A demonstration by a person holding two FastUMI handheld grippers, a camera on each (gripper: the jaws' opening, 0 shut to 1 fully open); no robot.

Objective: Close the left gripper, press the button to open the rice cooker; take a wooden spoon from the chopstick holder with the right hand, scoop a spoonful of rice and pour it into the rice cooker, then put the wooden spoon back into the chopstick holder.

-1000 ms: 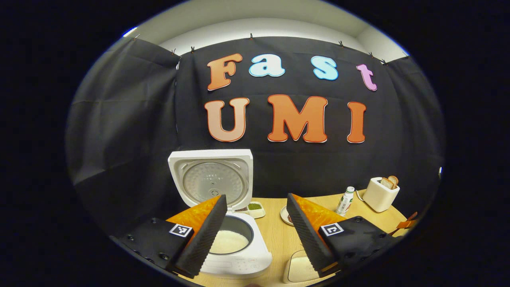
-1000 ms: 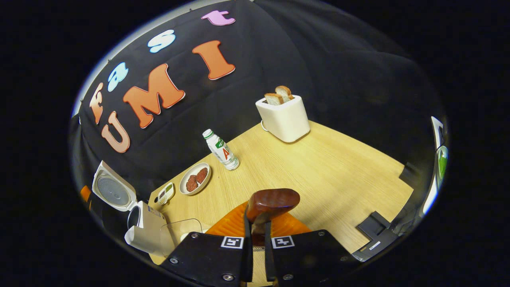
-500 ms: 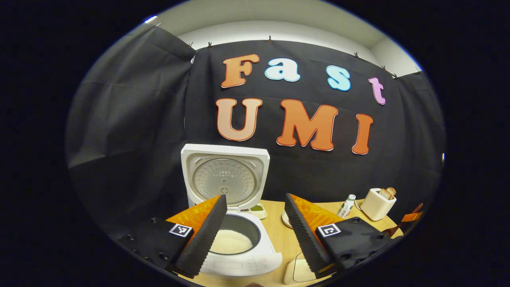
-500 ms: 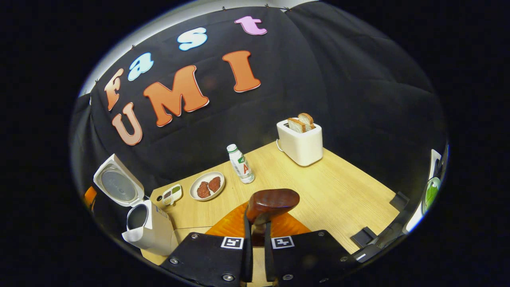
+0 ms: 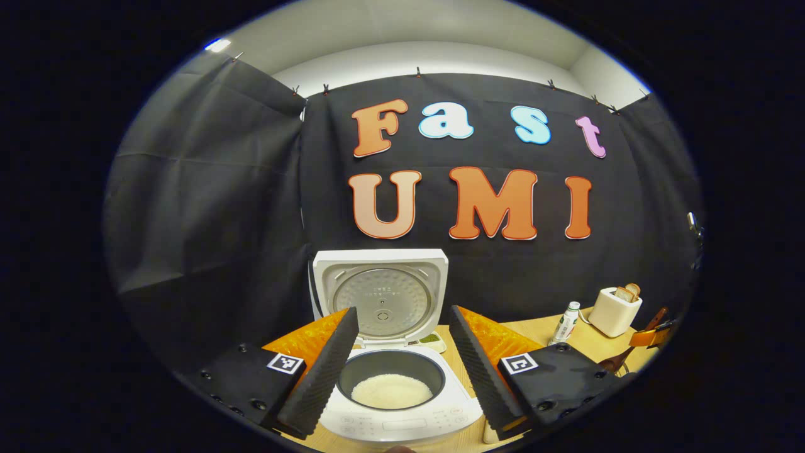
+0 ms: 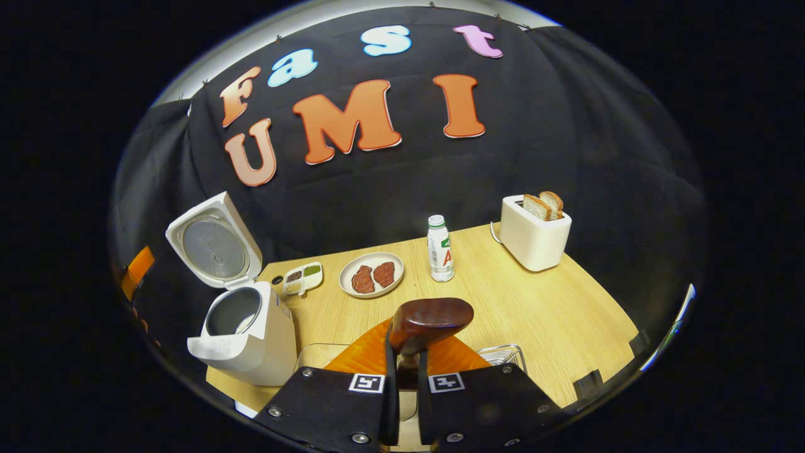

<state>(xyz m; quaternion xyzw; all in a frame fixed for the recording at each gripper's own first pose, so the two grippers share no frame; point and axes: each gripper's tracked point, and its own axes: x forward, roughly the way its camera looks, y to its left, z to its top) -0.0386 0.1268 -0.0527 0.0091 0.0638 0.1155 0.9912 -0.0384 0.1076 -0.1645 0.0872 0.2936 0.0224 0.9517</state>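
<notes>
The white rice cooker [image 5: 402, 421] stands open with its lid [image 5: 380, 296] upright and white rice [image 5: 391, 390] in the pot. My left gripper [image 5: 402, 311] is open, its fingers framing the cooker from just in front and above. My right gripper [image 6: 402, 352] is shut on the dark wooden spoon [image 6: 431, 318], whose bowl sticks out past the fingertips; I cannot tell whether it holds rice. The cooker [image 6: 242, 333] sits to that gripper's left. A wire chopstick holder [image 6: 503, 354] peeks out just right of the fingers. A clear rice container [image 6: 314, 353] lies between cooker and gripper.
On the wooden table [image 6: 541, 302] stand a toaster [image 6: 534, 236] with bread, a small bottle [image 6: 440, 258], a plate of meat [image 6: 371, 277] and a divided condiment dish [image 6: 302, 280]. Black cloth walls close the back and sides.
The left gripper shifted so the open cooker now sits centred between its fingers. The right gripper, still holding the spoon, turned level and drew back; the wire holder came into sight.
</notes>
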